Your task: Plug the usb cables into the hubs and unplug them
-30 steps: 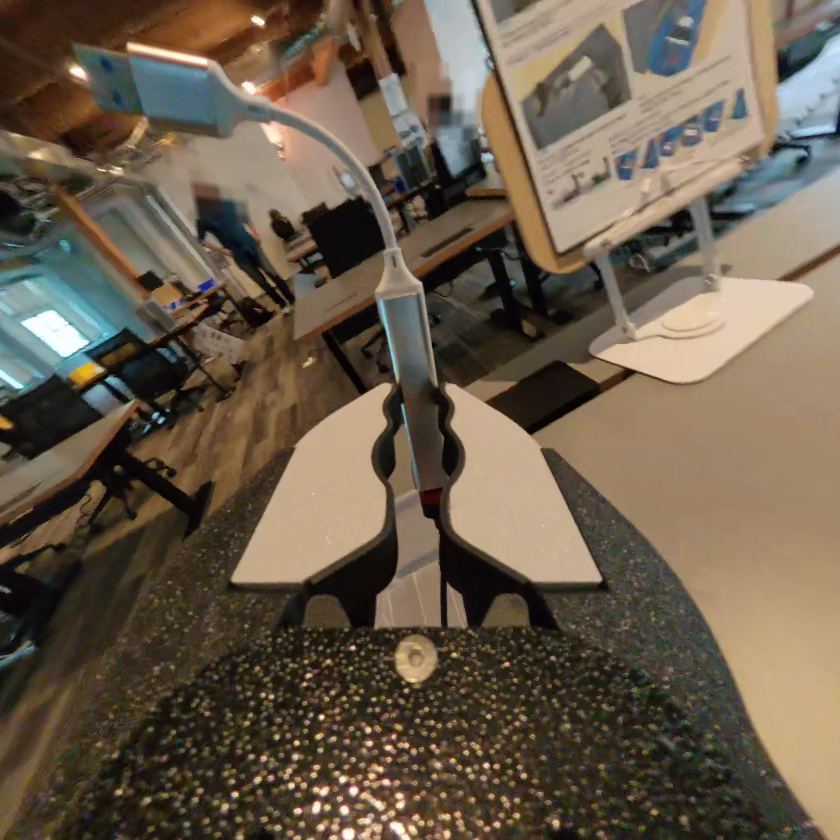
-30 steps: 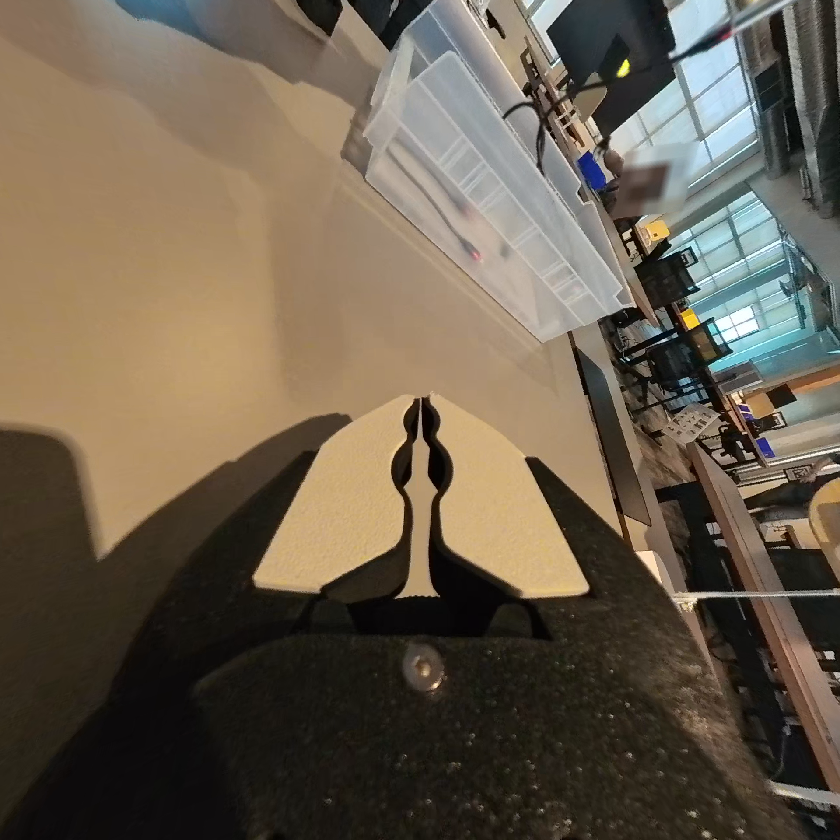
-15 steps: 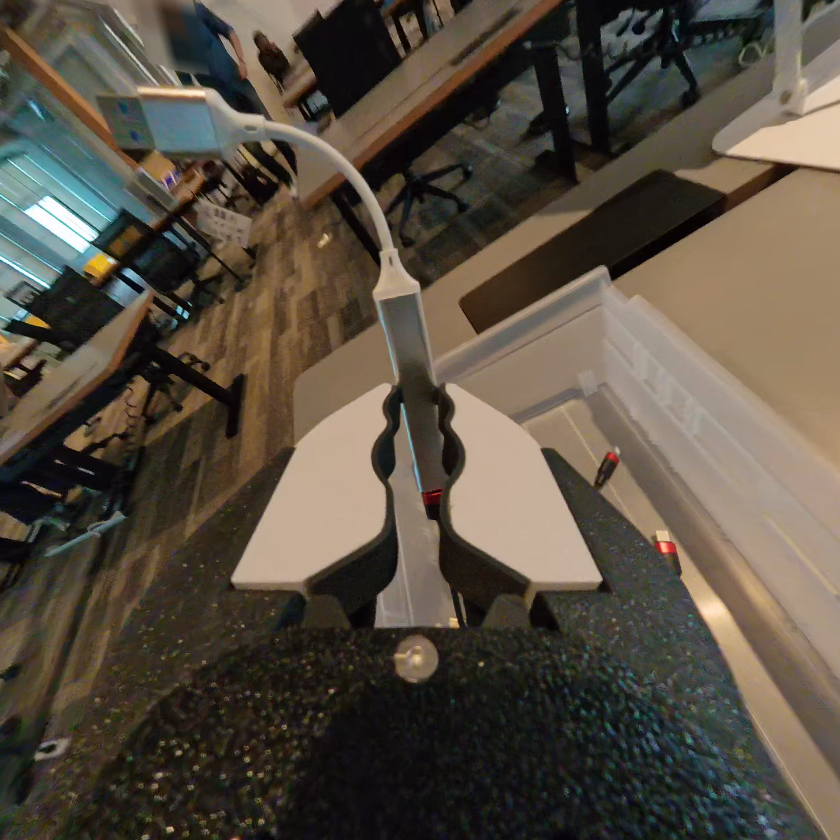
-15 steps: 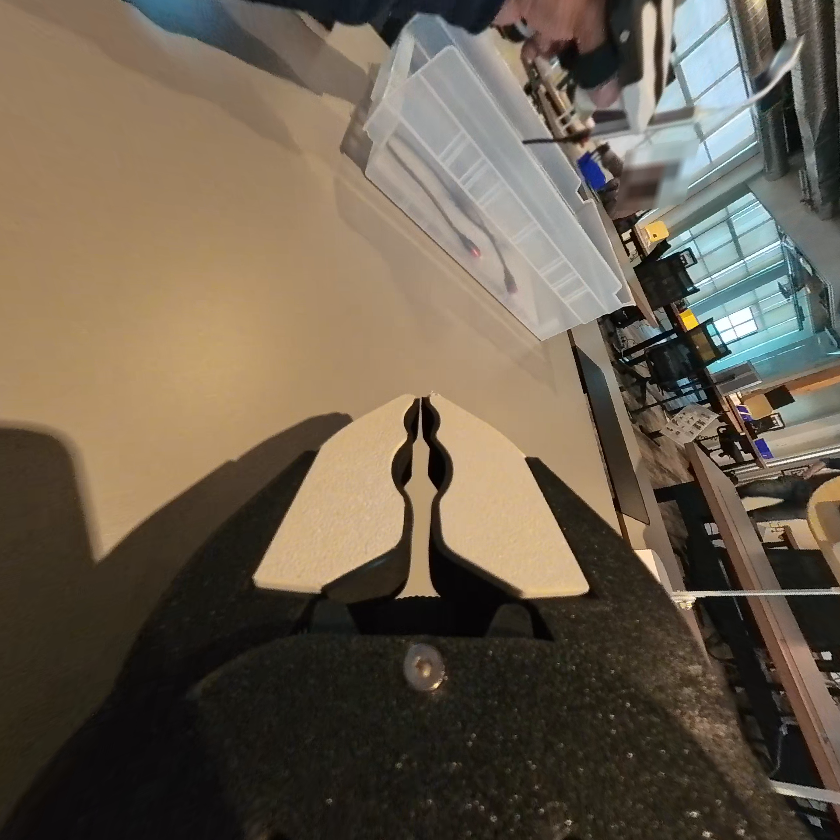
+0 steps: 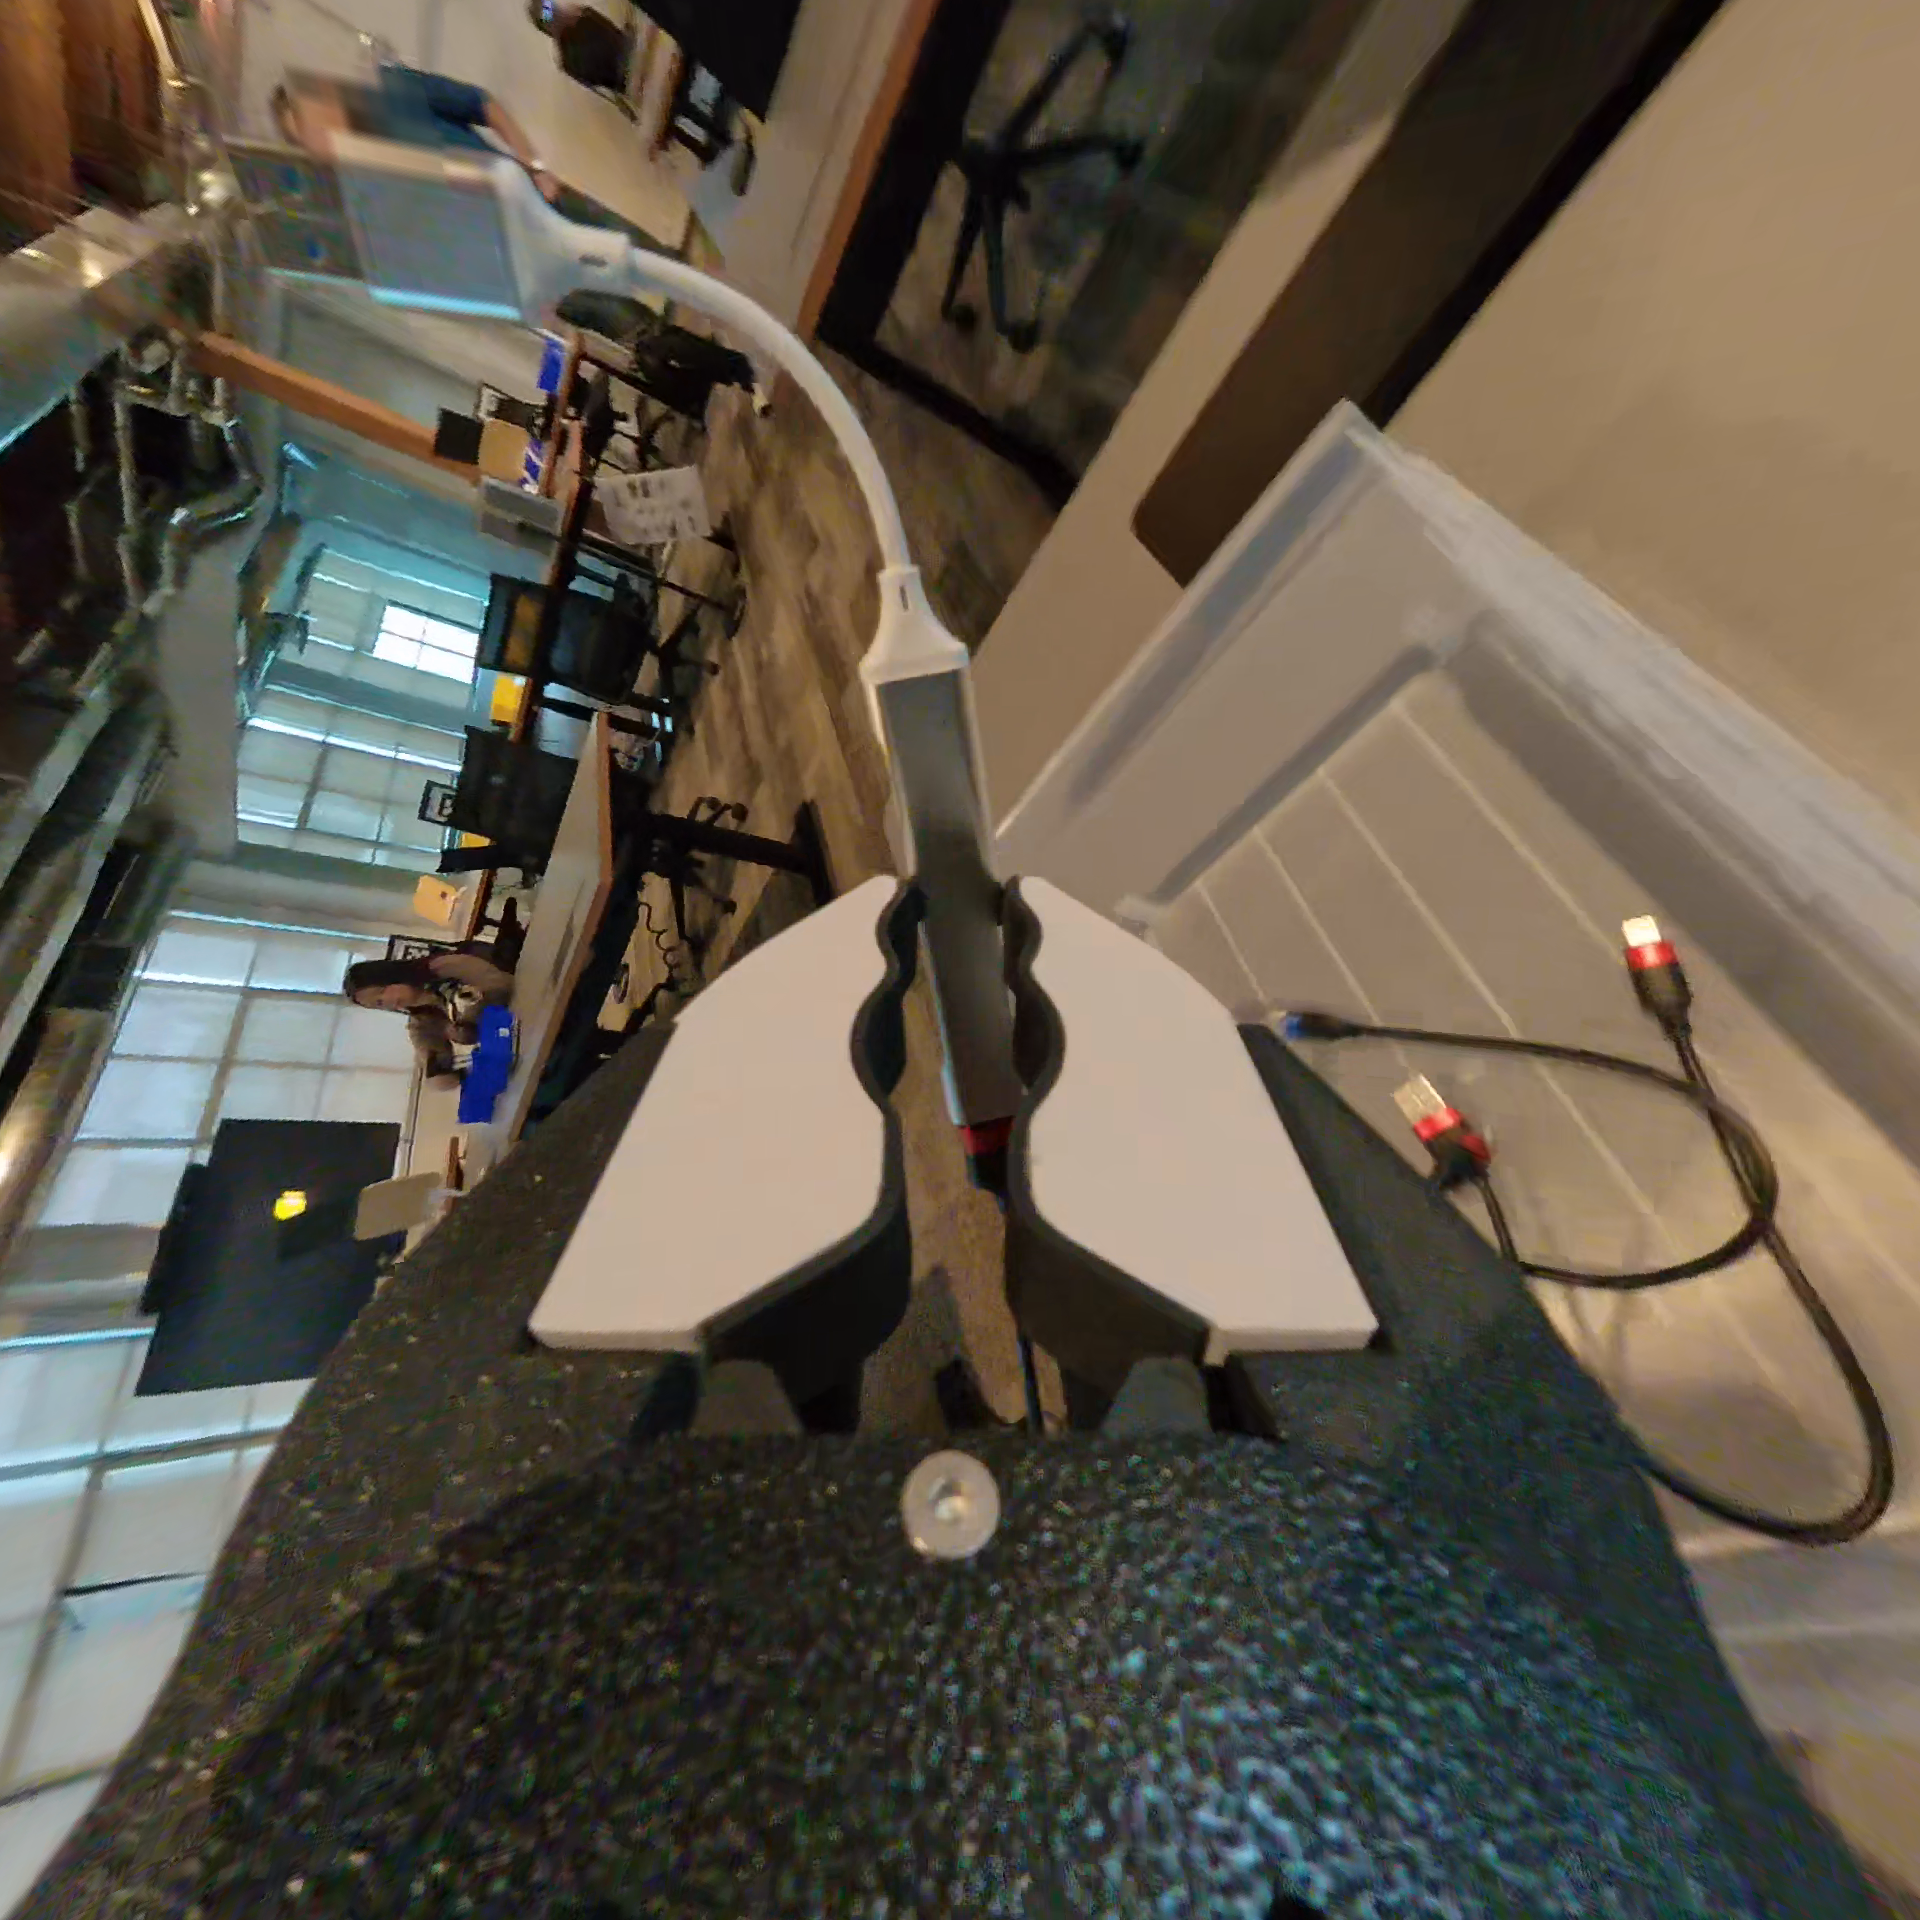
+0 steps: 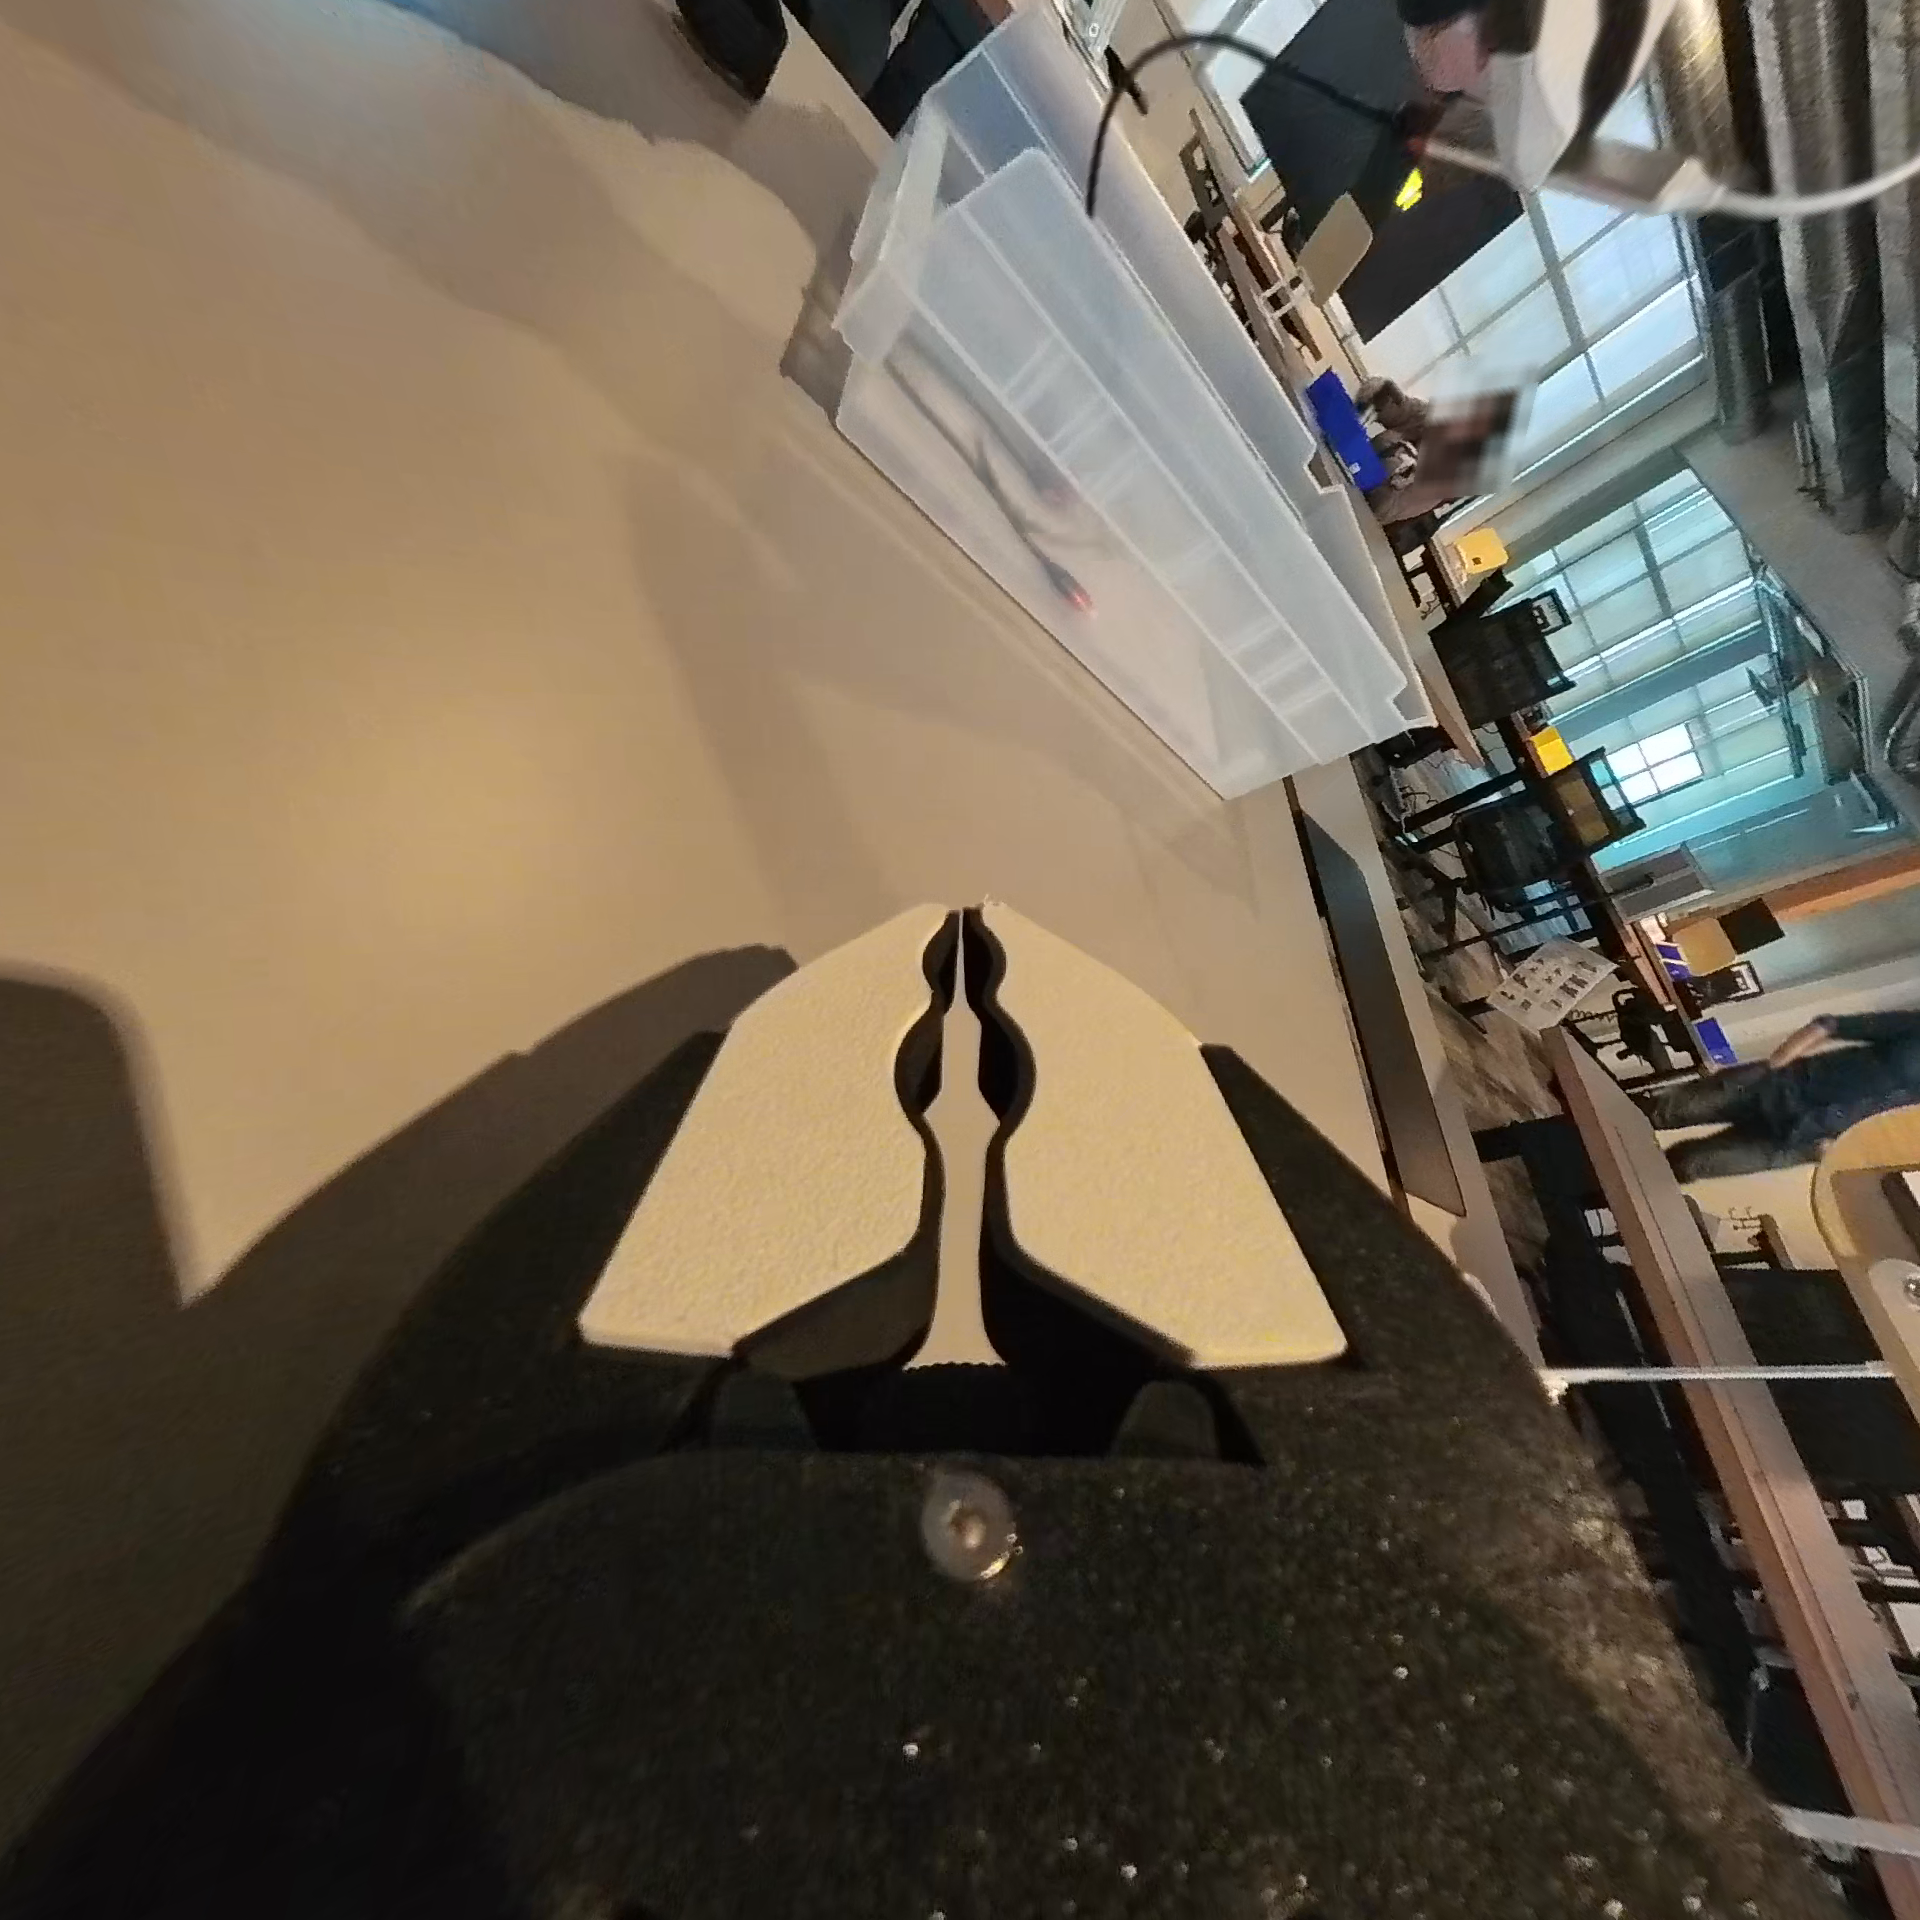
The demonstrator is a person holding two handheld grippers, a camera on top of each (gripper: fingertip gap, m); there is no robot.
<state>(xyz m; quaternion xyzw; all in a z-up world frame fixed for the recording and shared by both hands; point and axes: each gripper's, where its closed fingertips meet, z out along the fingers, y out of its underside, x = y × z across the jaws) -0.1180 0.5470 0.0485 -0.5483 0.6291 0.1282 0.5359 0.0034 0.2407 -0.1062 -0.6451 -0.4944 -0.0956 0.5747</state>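
My left gripper (image 5: 956,883) is shut on a slim silver USB hub (image 5: 935,769). The hub's white cable (image 5: 831,405) curves up to a USB plug (image 5: 416,239) at the upper left. A red-collared plug (image 5: 984,1138) sits in the hub's near end, between the fingers. A clear plastic bin (image 5: 1558,665) lies to the right, holding a black cable (image 5: 1766,1195) with red plugs (image 5: 1652,961). My right gripper (image 6: 961,912) is shut and empty, low over the beige table (image 6: 416,623). The bin also shows in the right wrist view (image 6: 1143,499).
In the right wrist view the other gripper (image 6: 1538,94) hangs above the bin at the top right, with a black cable (image 6: 1117,104) dangling below it. A dark slot (image 5: 1351,364) runs along the table's far edge. Desks, chairs and people stand beyond. The grippers' ends are close to 35 cm from one another.
My left gripper has swung down and over the clear bin with the hub still in it. My right gripper has stayed shut and hardly moved.
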